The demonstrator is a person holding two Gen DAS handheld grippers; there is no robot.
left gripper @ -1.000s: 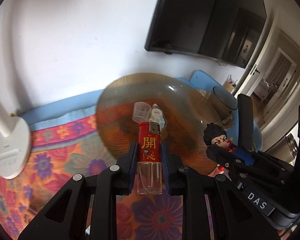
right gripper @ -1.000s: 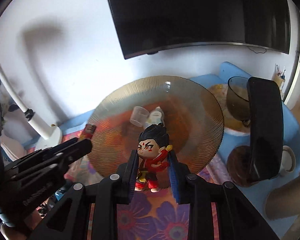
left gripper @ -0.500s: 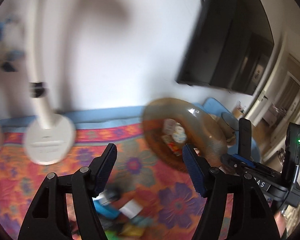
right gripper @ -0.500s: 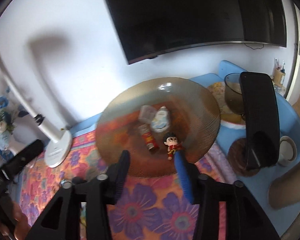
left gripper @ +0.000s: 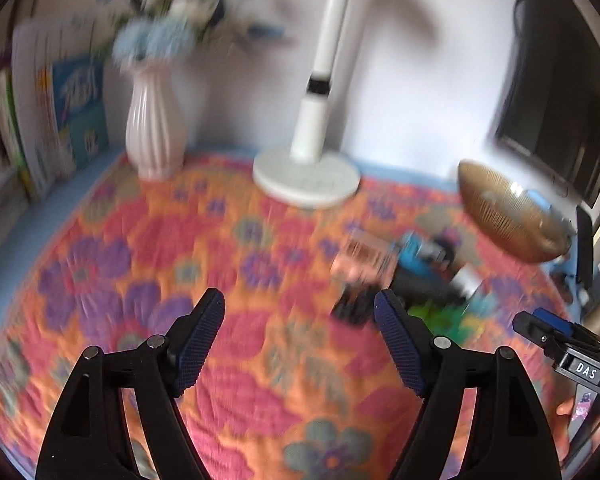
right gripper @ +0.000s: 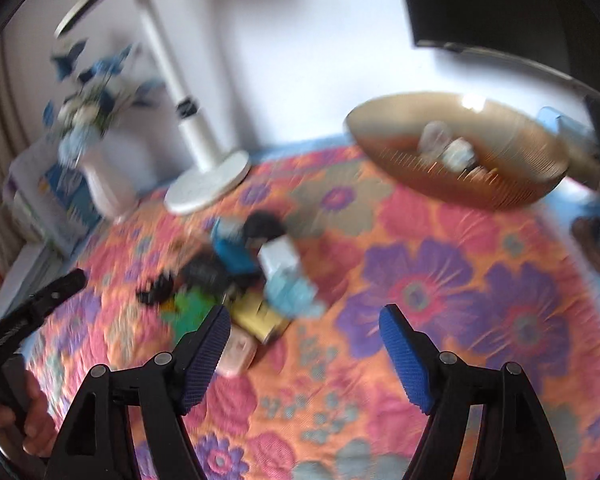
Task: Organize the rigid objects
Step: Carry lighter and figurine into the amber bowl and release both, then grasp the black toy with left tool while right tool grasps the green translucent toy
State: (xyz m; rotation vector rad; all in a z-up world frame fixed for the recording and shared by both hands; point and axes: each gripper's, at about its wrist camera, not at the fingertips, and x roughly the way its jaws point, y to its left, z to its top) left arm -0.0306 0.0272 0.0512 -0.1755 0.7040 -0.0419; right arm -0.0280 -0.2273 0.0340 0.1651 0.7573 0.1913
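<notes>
Here we see both frames blurred. The left gripper has just been opening, jaws spread, nothing between them; the pile of small objects lies on the floral cloth just beyond its right finger. The right gripper has also just been opening, empty, the pile beside its left finger. The amber plate with placed items sits well apart.

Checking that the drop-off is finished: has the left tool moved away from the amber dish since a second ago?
Yes. The amber dish, dead ahead earlier, now sits far right; the left tool, jaws just opened and empty, faces the lamp base.
</notes>
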